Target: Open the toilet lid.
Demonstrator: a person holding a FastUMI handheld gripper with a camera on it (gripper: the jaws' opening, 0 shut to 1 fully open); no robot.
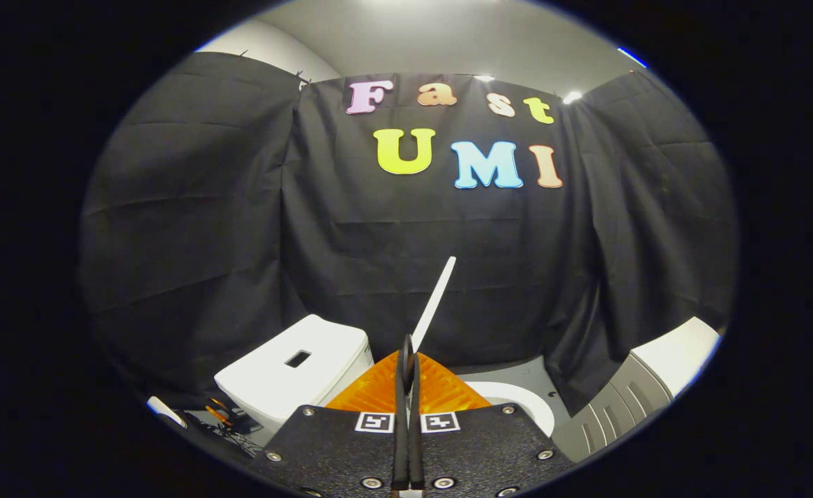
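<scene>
The white toilet lid is seen edge-on as a thin slanted strip that rises from between my fingers and leans towards the right, lifted off the bowl. My gripper is shut on its lower edge, with both fingers pressed close together on it. The white tank with a dark rectangular slot on top stands just left of the fingers. Part of the white seat rim curves out to the right of them.
Black cloth walls close in behind and on both sides of the toilet. A grey and white unit stands at the right. Some orange-handled items and cables lie low on the left beside the tank.
</scene>
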